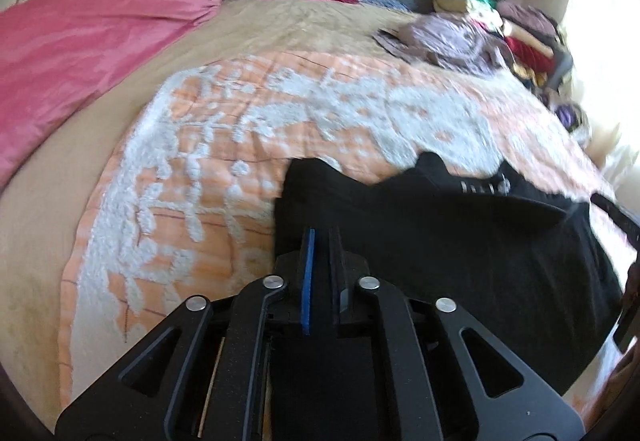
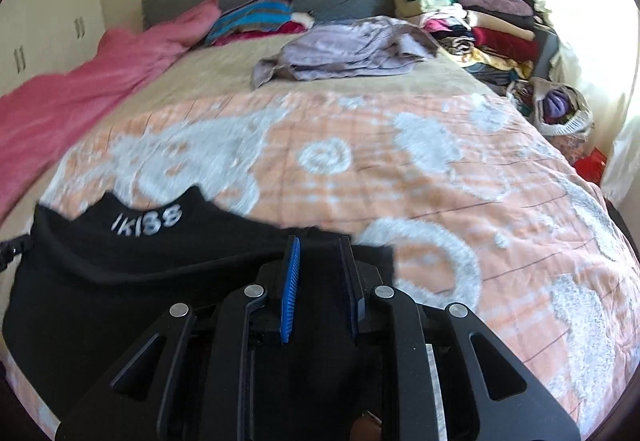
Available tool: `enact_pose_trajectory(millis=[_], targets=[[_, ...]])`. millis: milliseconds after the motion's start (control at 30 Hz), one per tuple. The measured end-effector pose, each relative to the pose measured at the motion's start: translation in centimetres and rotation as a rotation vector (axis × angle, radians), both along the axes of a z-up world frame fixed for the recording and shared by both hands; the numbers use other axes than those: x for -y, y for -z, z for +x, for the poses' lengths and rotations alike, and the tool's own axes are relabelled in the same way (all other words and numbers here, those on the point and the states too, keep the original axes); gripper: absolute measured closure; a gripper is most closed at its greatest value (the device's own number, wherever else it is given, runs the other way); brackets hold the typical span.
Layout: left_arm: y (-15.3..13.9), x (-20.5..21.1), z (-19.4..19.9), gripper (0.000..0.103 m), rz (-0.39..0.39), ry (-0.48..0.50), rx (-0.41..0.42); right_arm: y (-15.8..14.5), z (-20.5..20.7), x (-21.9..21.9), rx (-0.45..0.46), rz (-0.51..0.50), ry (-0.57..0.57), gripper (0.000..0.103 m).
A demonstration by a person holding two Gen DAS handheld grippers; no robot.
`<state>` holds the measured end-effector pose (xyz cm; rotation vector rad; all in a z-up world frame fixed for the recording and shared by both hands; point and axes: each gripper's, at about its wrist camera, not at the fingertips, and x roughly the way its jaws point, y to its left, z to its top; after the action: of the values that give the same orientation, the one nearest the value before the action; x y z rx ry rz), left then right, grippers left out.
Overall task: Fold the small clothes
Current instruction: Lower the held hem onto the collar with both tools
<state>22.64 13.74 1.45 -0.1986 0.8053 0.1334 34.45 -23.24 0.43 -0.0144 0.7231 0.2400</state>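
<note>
A black garment [image 1: 460,233] with white lettering lies at the near edge of the orange and white bedspread [image 1: 240,145]. My left gripper [image 1: 322,237] is shut on the garment's left part, black cloth between its blue pads. In the right wrist view the same garment [image 2: 132,261] shows its lettered collar. My right gripper [image 2: 320,245] grips the garment's right edge, its jaws narrowly apart with black cloth between them. Both hold the cloth just above the bed.
A pink blanket [image 1: 72,53] lies along the bed's left side. A crumpled lilac garment [image 2: 352,49] lies mid-bed toward the headboard. Stacks of folded clothes [image 2: 480,29] and a basket [image 2: 560,109] stand at the right. Striped pillows [image 2: 256,17] rest against the grey headboard.
</note>
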Motion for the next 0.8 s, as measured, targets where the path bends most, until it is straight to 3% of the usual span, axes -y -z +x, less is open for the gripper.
enact_pose_trajectory(millis=[100,133,167,367,400,433,467,500,567,800], targets=[[0.2,-1.3,0.0,0.084,-0.046,-0.028,-0.005,-0.2,0.4,1.6,-0.007,0.016,0.037,0.068],[0.3,-1.6,0.1,0.084,-0.060,-0.029,-0.010,-0.1,0.6,2.1,-0.025,0.026,0.033,0.055],[0.5,-1.7,0.2,0.083,-0.070,-0.028,-0.014,0.1,0.8,2.3,-0.039,0.029,0.027,0.051],[1.4,-1.6,0.8,0.083,-0.099,-0.006,-0.026,2.0,1.4,2.3,-0.100,-0.005,0.024,0.044],[1.5,-1.4,0.8,0.088,-0.093,-0.002,-0.024,2.3,1.6,2.3,-0.117,0.006,0.020,0.044],[1.5,-1.3,0.8,0.093,-0.090,0.003,-0.024,2.6,1.7,2.3,-0.128,0.016,0.012,0.052],[1.3,-1.4,0.6,0.099,-0.100,0.009,-0.017,2.8,1.8,2.3,-0.136,0.029,-0.002,0.076],[1.2,-1.5,0.5,0.099,-0.106,0.008,-0.011,2.8,1.8,2.2,-0.142,0.048,-0.020,0.088],[0.2,-1.7,0.0,0.100,-0.106,0.007,0.015,2.5,1.5,2.4,-0.130,0.070,-0.022,0.097],[-1.7,-2.2,-0.6,0.100,-0.070,-0.016,0.079,-0.8,0.8,3.8,-0.032,0.178,0.027,0.098]])
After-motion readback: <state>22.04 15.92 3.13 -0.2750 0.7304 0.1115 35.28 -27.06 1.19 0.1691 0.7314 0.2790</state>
